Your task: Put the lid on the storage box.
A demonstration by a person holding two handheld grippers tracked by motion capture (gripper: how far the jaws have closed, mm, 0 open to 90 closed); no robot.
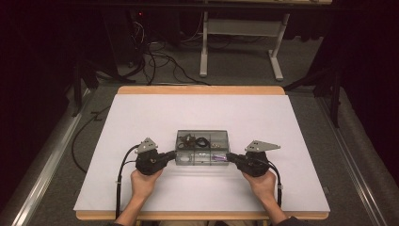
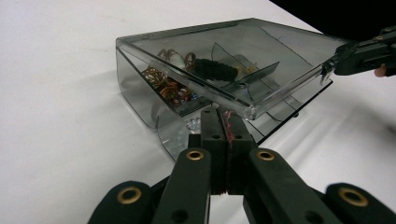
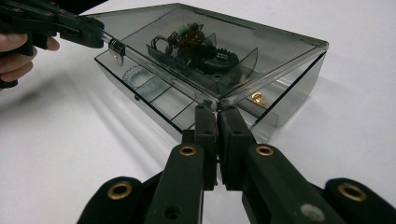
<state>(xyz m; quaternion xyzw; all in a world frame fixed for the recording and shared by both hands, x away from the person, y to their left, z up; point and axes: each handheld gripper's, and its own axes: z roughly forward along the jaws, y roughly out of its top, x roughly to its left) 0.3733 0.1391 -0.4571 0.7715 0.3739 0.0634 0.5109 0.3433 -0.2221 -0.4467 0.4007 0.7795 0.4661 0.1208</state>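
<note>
A smoky clear plastic box [image 1: 202, 147] stands in the middle of the white tabletop. Its hinged lid [image 2: 271, 46] [image 3: 271, 42] is tilted up at the near edge, over compartments of small jewellery and a black band [image 2: 215, 69]. My left gripper [image 1: 173, 155] [image 2: 223, 112] is shut on the lid's near left corner. At the lid's near right corner, my right gripper [image 1: 229, 157] [image 3: 217, 109] is shut as well. Each gripper view shows the other gripper on the far corner: the right gripper [image 2: 337, 65] and the left gripper [image 3: 100, 39]. The box's base [image 2: 135, 100] [image 3: 154, 95] rests on the table.
A white sheet [image 1: 155, 113] covers the wooden table [image 1: 202, 89]. Cables [image 1: 155, 61] and a desk frame [image 1: 204, 47] lie on the floor beyond the far edge. Each gripper's cable [image 1: 120, 174] trails back toward the near edge.
</note>
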